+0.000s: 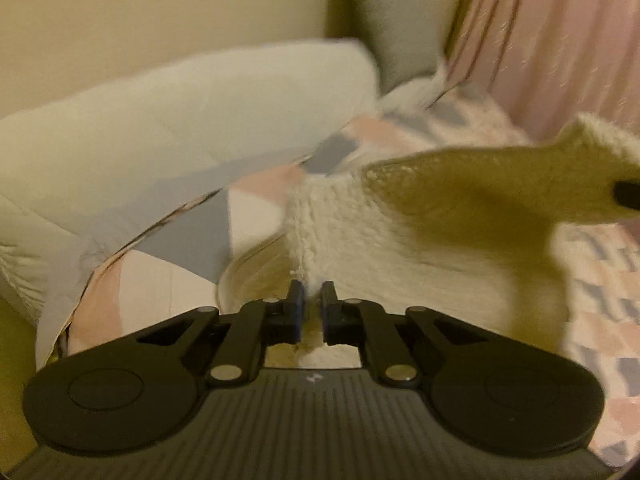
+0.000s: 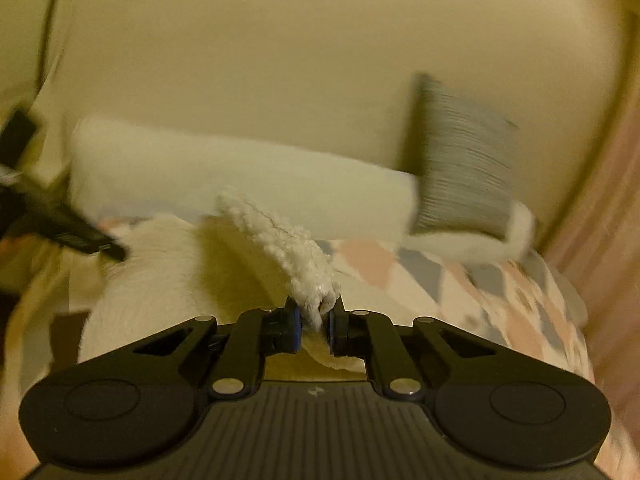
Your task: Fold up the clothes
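A cream fleece garment [image 1: 420,224] hangs stretched above the patterned bed, held at two edges. My left gripper [image 1: 311,292] is shut on one edge of it, the fabric pinched between the blue pads. In the right wrist view the same fleece garment [image 2: 168,264] drapes down to the left, and my right gripper [image 2: 314,314] is shut on its fluffy hem. The right gripper's tip [image 1: 626,196] shows at the far right of the left wrist view, and the left gripper's body [image 2: 60,228] shows at the left of the right wrist view. Both views are blurred by motion.
A bedspread [image 1: 600,288] with pink, grey and white patches covers the bed. A white pillow [image 1: 192,128] lies by the wall. A grey striped cushion [image 2: 464,160] leans on the wall beside a white pillow [image 2: 240,176]. Pink curtains [image 1: 560,40] hang on the right.
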`<state>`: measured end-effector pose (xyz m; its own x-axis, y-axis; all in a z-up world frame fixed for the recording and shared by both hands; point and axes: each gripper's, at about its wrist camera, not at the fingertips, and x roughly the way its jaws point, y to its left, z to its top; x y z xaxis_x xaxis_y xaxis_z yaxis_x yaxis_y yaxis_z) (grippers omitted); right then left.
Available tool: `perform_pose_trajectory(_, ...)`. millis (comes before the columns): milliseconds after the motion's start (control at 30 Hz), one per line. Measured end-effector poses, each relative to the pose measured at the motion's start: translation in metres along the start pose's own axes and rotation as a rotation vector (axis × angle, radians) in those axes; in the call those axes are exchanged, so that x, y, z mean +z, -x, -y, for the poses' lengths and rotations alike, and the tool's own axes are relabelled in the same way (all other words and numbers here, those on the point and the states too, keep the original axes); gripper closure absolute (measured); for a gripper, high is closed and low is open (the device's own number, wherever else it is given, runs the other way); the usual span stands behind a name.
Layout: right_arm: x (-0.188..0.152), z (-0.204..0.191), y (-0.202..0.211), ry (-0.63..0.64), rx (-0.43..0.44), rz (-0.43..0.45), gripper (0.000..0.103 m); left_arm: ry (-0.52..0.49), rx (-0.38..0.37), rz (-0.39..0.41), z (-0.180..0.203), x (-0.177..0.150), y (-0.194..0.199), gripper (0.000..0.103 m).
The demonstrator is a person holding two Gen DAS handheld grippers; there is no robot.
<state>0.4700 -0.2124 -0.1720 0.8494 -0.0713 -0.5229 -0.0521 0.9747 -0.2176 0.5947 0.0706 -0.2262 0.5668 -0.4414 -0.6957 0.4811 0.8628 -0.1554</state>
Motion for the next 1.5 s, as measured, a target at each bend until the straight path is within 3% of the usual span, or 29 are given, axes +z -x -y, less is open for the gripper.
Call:
perform_pose_trajectory(267, -0.069, 0.071, 0.134, -0.243, -0.144, 0.014, 0.093, -0.166, -0.146, 0.132, 0.095, -0.049, 0.162, 0.098)
perform_pose_trajectory(533, -0.165, 0.129, 0.294, -0.377, -0.170, 0.059, 0.094, -0.362, -0.362, 0.177, 0.238, -0.146, 0.300, 0.098)
perform_pose_trajectory(667, -0.242, 0.161, 0.388, -0.433, -0.228, 0.006, 0.094, -0.449, -0.497, 0.130, 0.319, -0.204, 0.340, 0.098)
perform_pose_trajectory(833, -0.348, 0.201, 0.500, -0.500, -0.388, -0.151, 0.093, -0.604, -0.806, -0.033, 0.430, -0.266, 0.358, 0.098)
perform_pose_trajectory(933, -0.417, 0.215, 0.550, -0.580, -0.540, -0.326, 0.075, -0.699, -0.986, -0.175, 0.492, -0.302, 0.350, 0.090)
perform_pose_trajectory(967, -0.438, 0.214, 0.567, -0.610, -0.605, -0.385, 0.065, -0.741, -0.994, -0.202, 0.506, -0.315, 0.349, 0.089)
perform_pose_trajectory(1033, -0.475, 0.208, 0.598, -0.671, -0.716, -0.469, 0.058, -0.809, -1.012, -0.251, 0.526, -0.340, 0.349, 0.087)
perform_pose_trajectory(1100, -0.506, 0.188, 0.636, -0.819, -0.790, -0.482, 0.053, -0.828, -1.023, -0.312, 0.527, -0.357, 0.346, 0.085)
perform_pose_trajectory(1200, -0.546, 0.141, 0.681, -1.074, -0.792, -0.440, 0.051, -0.836, -0.973, -0.377, 0.504, -0.369, 0.327, 0.078)
perform_pose_trajectory(1333, -0.574, 0.064, 0.686, -1.369, -0.707, -0.353, 0.038, -0.822, -0.767, -0.457, 0.462, -0.362, 0.253, 0.076)
perform_pose_trajectory(1400, -0.584, 0.022, 0.681, -1.517, -0.656, -0.291, 0.037, -0.814, -0.633, -0.472, 0.439, -0.355, 0.217, 0.076)
perform_pose_trajectory(1500, -0.582, -0.023, 0.652, -1.679, -0.673, -0.213, 0.031, -0.788, -0.495, -0.513, 0.411, -0.343, 0.159, 0.074)
